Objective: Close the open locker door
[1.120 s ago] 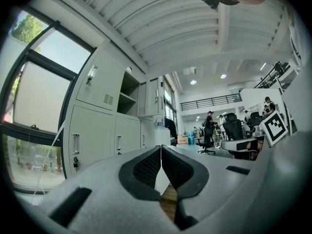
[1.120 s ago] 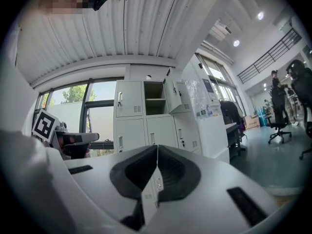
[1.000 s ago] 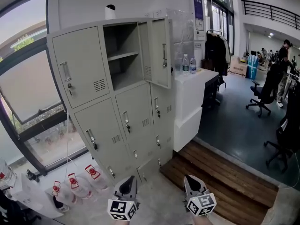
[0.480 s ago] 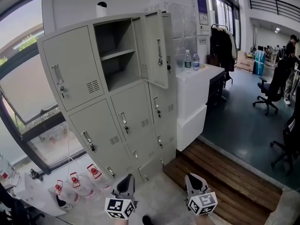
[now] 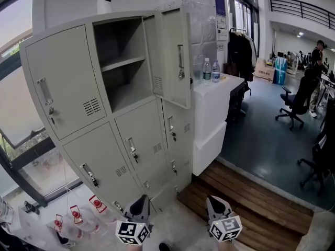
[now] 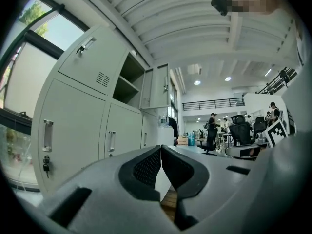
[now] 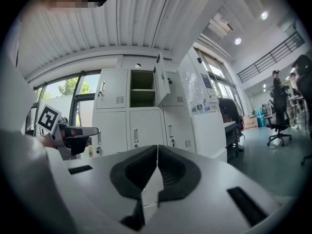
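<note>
I've got both grippers low in front of the locker [image 5: 99,124], well short of it. The left gripper [image 5: 141,207] has its jaws pressed together on nothing, same deal with the right gripper [image 5: 215,206]. The door [image 5: 170,46] is on the locker's top row, 2nd bay from its left, swung wide open. 1 shelf [image 5: 123,63] shows inside. 2 bottles [image 5: 210,71] sit on the counter [image 5: 220,88] just right of the locker.
</note>
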